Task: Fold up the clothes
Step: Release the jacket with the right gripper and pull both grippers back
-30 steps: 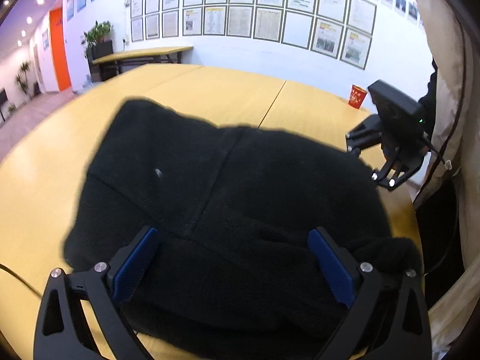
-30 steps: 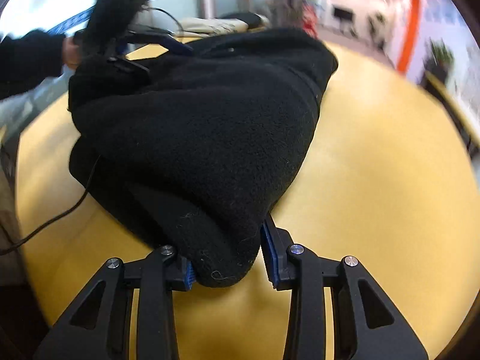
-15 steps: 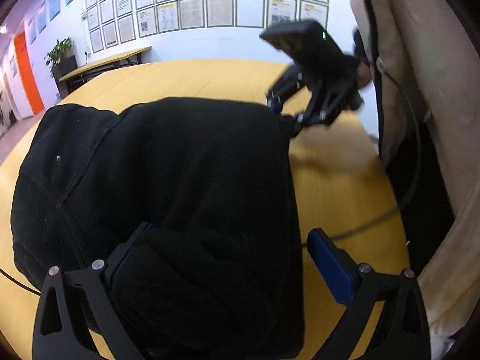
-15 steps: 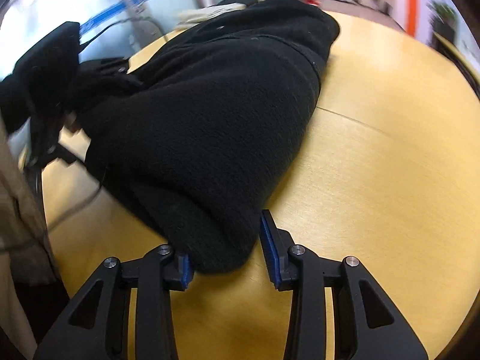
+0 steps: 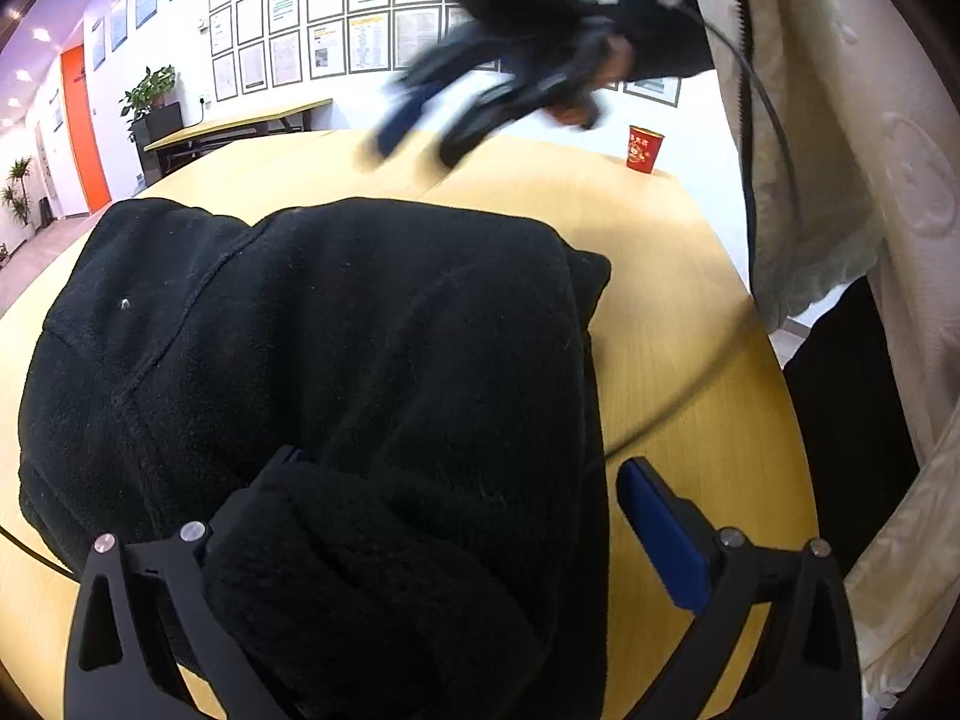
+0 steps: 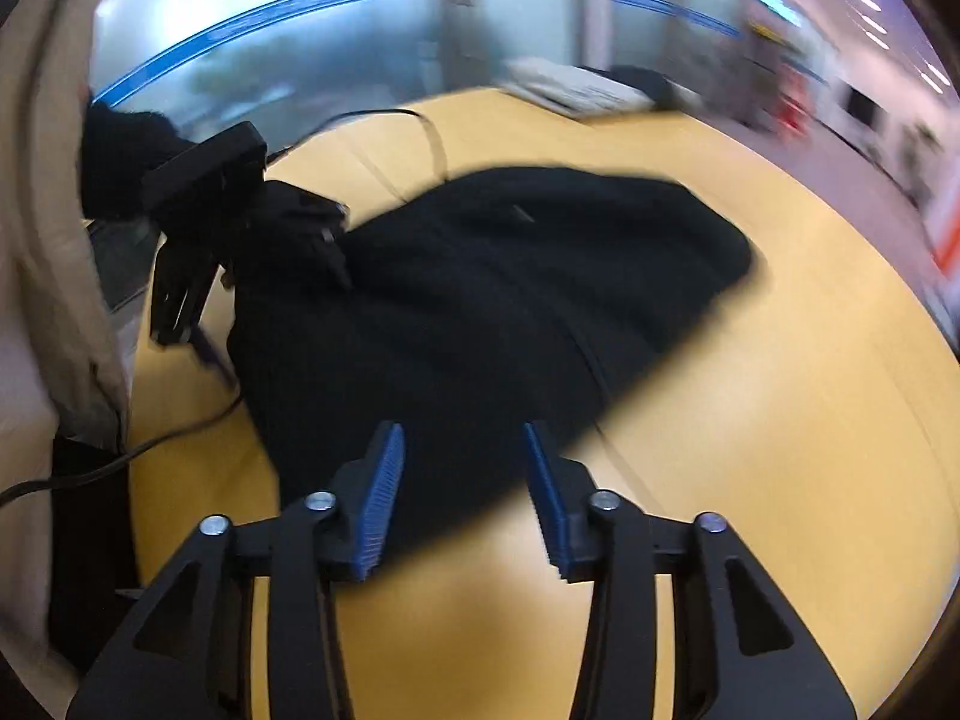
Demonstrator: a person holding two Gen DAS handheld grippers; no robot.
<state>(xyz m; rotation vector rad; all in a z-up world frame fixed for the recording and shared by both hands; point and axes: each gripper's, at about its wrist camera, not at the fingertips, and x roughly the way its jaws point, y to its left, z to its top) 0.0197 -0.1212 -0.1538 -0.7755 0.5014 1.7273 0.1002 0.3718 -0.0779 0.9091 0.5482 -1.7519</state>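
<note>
Fingers (image 5: 660, 531) on the left gripper (image 5: 468, 516) spread wide, with a thick roll of the black fleece (image 5: 336, 360) bunched between them. Touching the left pad, apart from the right one, so not clamped on anything. Over on the right gripper (image 6: 462, 480), jaws parted too, nothing pinched; hanging above the fleece's near edge in its own view, blurry though, so hard to say how high.

Fleece sitting folded on the yellow table (image 5: 660, 300), a chunky bundle spreading straight ahead of the left fingers. Long axis running away from the left gripper toward the far side of the table, more or less. From the right wrist view, same bundle (image 6: 492, 300) lying forward and a bit left of the fingers, with the left gripper (image 6: 198, 222) parked at its far-left corner.

Left one clearly nearer, basically buried in the cloth. Probably the one to grab and tidy the next fold, just a guess.

Further back: a black cable (image 5: 690, 396) trailing across the table, then a red cup (image 5: 645, 147) at the far edge.
</note>
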